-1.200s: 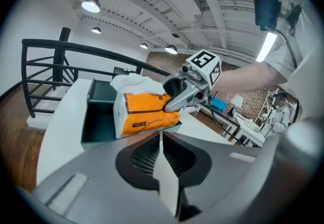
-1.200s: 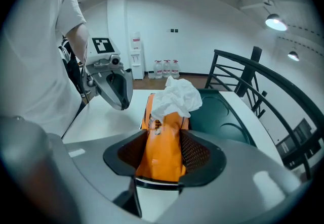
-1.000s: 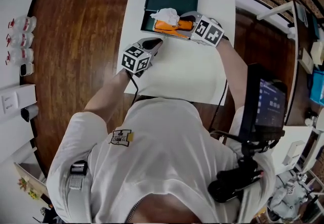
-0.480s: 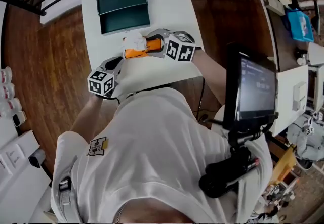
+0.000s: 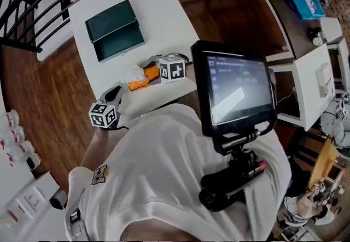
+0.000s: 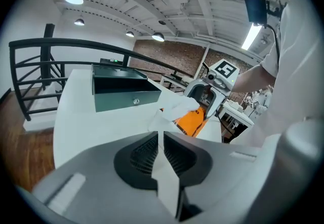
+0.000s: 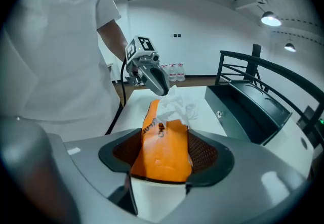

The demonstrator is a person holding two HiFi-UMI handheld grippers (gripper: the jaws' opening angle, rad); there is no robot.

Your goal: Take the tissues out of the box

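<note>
An orange tissue pack (image 7: 163, 160) sits between the jaws of my right gripper (image 7: 166, 143). Those jaws are opening, and the pack still touches both of them. A crumpled white tissue (image 7: 175, 106) sticks out of the pack's far end. In the head view the pack (image 5: 140, 83) lies low over the white table (image 5: 164, 14), near its front edge. My left gripper (image 6: 161, 139) is shut on a strip of white tissue (image 6: 168, 180) that runs toward the pack (image 6: 192, 122). The left gripper (image 5: 112, 95) is just left of the pack. The dark green box (image 5: 114, 31) stands open further back.
A screen on a dark mount (image 5: 236, 89) hangs at the person's chest and hides the table's right front corner. Black railings (image 6: 61, 46) run behind the table. Wooden floor (image 5: 49, 88) surrounds it. Bottles (image 7: 174, 72) stand far off.
The tissue pack has come out of the green box to the table's front edge, carried by the right gripper. The left gripper has drawn back toward the person. The head view has swung round.
</note>
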